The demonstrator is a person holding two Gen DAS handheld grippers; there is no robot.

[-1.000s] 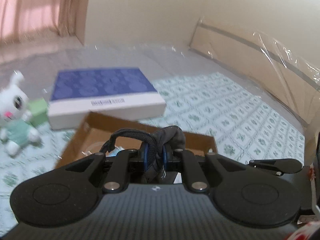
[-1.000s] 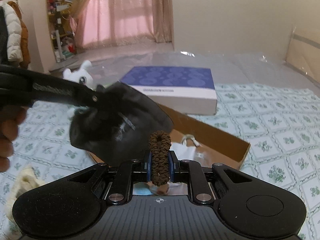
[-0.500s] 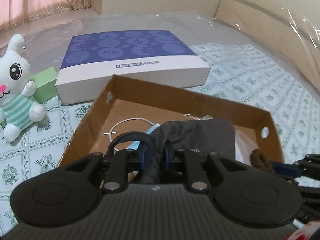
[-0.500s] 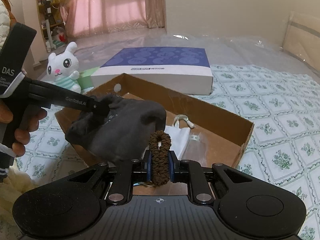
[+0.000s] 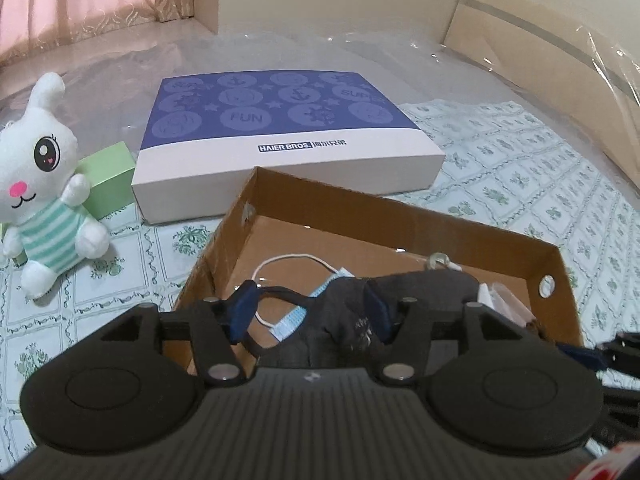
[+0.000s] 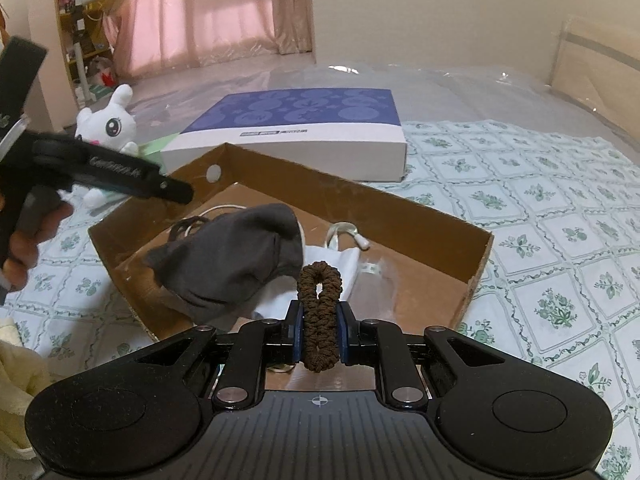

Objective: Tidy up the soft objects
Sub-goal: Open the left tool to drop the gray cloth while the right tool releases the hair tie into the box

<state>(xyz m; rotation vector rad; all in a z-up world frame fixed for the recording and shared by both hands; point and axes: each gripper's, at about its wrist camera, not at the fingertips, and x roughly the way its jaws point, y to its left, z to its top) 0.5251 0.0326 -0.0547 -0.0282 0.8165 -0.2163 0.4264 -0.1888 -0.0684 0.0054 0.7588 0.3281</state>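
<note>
The cardboard box fills the middle of the right wrist frame, open-topped, with the blue-and-white flat box touching its far wall and the plush rabbit at left in the left wrist frame. Inside the cardboard box, at center-left, lies the dark grey cloth, draped over a white face mask. The left gripper has its jaws spread apart around that cloth, no longer pinching it. The right gripper is clamped on the brown scrunchie, whose long axis stands upright in the lower center, directly above the box's near edge; the drop spot lies just ahead and below, so the right hand is nearer.
</note>
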